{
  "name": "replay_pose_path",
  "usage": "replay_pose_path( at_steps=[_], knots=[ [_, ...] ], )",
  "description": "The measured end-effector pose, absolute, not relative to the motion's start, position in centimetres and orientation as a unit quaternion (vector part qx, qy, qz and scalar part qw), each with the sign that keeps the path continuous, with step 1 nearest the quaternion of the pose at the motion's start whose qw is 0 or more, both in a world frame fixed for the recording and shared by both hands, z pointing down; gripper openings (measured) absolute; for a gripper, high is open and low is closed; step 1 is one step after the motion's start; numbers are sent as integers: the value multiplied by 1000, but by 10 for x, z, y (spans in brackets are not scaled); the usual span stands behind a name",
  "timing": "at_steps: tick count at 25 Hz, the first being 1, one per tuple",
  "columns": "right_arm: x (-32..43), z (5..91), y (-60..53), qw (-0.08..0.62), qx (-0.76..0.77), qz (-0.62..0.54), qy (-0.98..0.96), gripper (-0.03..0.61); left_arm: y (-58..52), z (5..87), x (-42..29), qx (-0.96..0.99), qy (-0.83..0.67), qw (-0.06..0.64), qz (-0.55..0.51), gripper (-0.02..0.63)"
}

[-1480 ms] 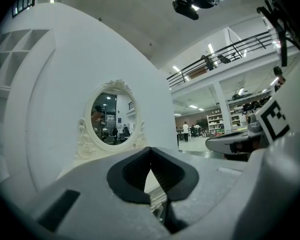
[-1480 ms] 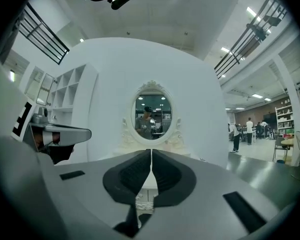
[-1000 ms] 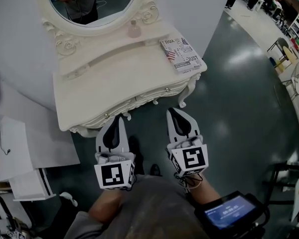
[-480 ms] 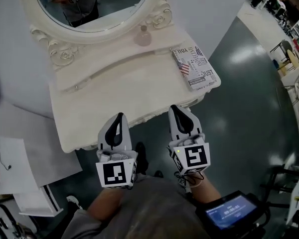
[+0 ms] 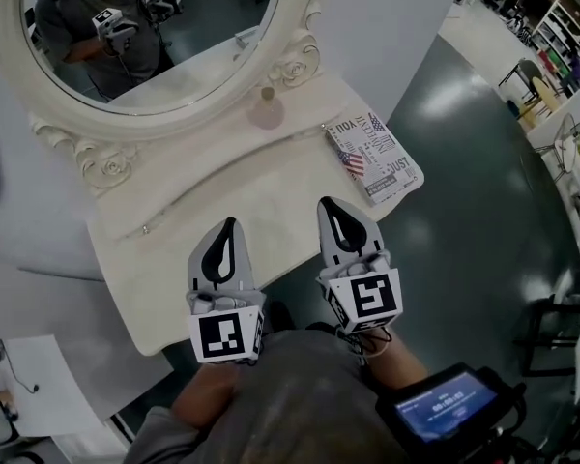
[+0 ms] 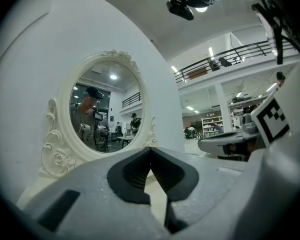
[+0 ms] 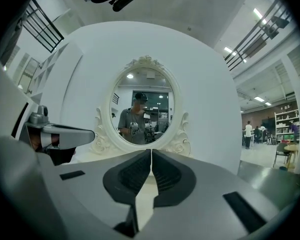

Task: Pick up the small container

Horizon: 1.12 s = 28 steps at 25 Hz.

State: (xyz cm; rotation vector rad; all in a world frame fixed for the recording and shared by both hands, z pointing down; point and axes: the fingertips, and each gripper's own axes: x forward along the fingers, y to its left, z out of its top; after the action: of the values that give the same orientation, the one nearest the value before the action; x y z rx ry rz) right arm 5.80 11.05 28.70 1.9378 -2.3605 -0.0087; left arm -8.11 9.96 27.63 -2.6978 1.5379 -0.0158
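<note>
A small pale pink container (image 5: 267, 110) with a narrow neck stands at the back of the cream dressing table (image 5: 174, 269), just below the oval mirror (image 5: 150, 27). My left gripper (image 5: 231, 224) and my right gripper (image 5: 329, 204) hover side by side over the table's front edge, well short of the container. Both are shut with nothing between the jaws. In the left gripper view the left gripper (image 6: 150, 149) has its jaws touching; the right gripper view shows the right gripper (image 7: 151, 151) the same way. Neither gripper view shows the container.
A printed booklet (image 5: 372, 155) with a flag picture lies on the table's right end. The mirror (image 7: 144, 108) reflects a person holding both grippers. A white wall stands behind the table; dark shiny floor (image 5: 483, 201) spreads to the right.
Both grippers have moved forward from over the floor to over the table's front edge. The table, mirror and container now sit closer and lower in the head view. Jaws stayed shut.
</note>
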Motion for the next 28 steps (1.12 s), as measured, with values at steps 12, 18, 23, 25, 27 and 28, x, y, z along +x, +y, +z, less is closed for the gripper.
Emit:
replay_pose_path(
  at_steps=[12, 18, 23, 25, 27, 28],
  knots=[
    [66, 284, 75, 51, 662, -9, -748, 15, 58, 286, -76, -882, 471, 5, -7, 11],
    [74, 291, 51, 59, 657, -8, -751, 15, 30, 292, -66, -880, 476, -3, -5, 11],
    [80, 302, 23, 60, 645, 1, -762, 15, 4, 295, -58, -876, 482, -5, -6, 11],
    [82, 304, 9, 59, 639, 5, -767, 15, -8, 293, -53, -874, 485, -3, -6, 11],
    [86, 306, -7, 55, 634, 9, -771, 15, -22, 293, -48, -873, 488, -3, -8, 11],
    [88, 307, -16, 53, 632, 11, -773, 15, -30, 293, -45, -872, 490, -4, -10, 11]
  ],
)
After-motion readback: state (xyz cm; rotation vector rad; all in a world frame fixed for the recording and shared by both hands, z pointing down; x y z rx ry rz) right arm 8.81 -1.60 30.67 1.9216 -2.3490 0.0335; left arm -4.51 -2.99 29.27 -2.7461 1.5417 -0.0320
